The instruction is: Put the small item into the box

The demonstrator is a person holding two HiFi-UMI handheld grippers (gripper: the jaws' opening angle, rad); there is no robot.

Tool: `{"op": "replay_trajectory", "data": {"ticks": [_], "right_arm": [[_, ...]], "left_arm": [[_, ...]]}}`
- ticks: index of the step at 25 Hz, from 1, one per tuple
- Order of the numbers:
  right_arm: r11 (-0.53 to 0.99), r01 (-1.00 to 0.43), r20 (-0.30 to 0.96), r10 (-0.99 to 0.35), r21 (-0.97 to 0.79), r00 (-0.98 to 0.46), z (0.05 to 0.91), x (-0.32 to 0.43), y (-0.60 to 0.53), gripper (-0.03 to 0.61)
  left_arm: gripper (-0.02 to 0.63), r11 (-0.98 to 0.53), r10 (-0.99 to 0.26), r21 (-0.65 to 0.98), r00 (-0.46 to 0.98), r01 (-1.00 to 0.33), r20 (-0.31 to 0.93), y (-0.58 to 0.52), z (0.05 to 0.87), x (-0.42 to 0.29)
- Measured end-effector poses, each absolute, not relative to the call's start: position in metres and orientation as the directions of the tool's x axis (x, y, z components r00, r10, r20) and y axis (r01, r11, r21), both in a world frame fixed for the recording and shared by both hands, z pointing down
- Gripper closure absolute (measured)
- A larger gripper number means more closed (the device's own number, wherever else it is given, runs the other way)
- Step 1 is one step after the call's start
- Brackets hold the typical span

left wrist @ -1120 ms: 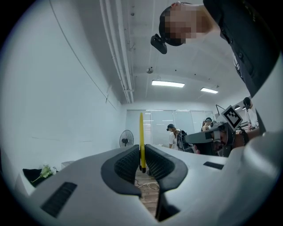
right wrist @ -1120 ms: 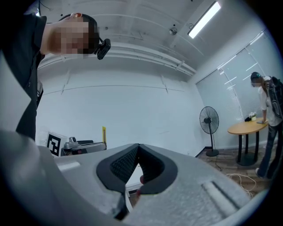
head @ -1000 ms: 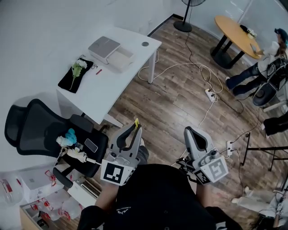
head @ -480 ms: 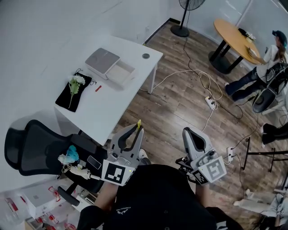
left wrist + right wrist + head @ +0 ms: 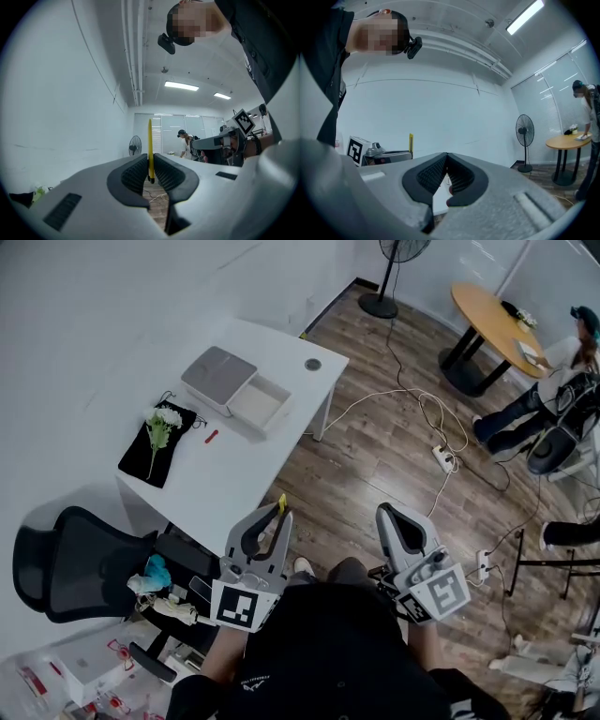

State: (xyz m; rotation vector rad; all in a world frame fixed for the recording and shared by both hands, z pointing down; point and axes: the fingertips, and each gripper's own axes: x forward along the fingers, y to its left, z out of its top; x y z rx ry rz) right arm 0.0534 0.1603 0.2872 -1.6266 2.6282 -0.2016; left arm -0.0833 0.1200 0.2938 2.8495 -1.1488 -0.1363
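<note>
Left tool [image 5: 270,523] pinches a thin yellow strip [image 5: 150,145]; right tool [image 5: 446,171] closed, empty. Open white box [image 5: 261,401], apparently empty, sits well apart on a white tabletop [image 5: 253,460] over wooden floor [image 5: 375,465].

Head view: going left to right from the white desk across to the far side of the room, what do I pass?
Black cloth with flower → box → round cap → fan → round wooden table. The red piece lies level with the box's left end, so it is left out.
</note>
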Motion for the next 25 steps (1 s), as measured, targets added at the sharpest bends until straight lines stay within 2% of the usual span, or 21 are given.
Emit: {"op": "replay_trajectory", "data": {"ticks": [10, 14, 25], "right_arm": [[0.488, -0.857, 0.036, -0.866, -0.167, -0.499, 0.299, 0.058, 0.116, 0.574], [0.524, -0.829, 0.038, -0.84, -0.194, -0.54, 0.305, 0.076, 0.076, 0.574], [0.674, -0.706, 0.061, -0.713, -0.217, -0.699, 0.303, 0.102, -0.061, 0.574]], "left_arm": [[0.57, -0.662, -0.748, 0.1, 0.663, -0.742, -0.03, 0.085, 0.302, -0.091], [0.571, -0.625, -0.781, 0.046, 0.624, -0.779, -0.031, 0.052, 0.303, -0.087], [0.569, -0.441, -0.897, 0.059, 0.442, -0.896, 0.003, -0.05, 0.292, -0.059]]}}
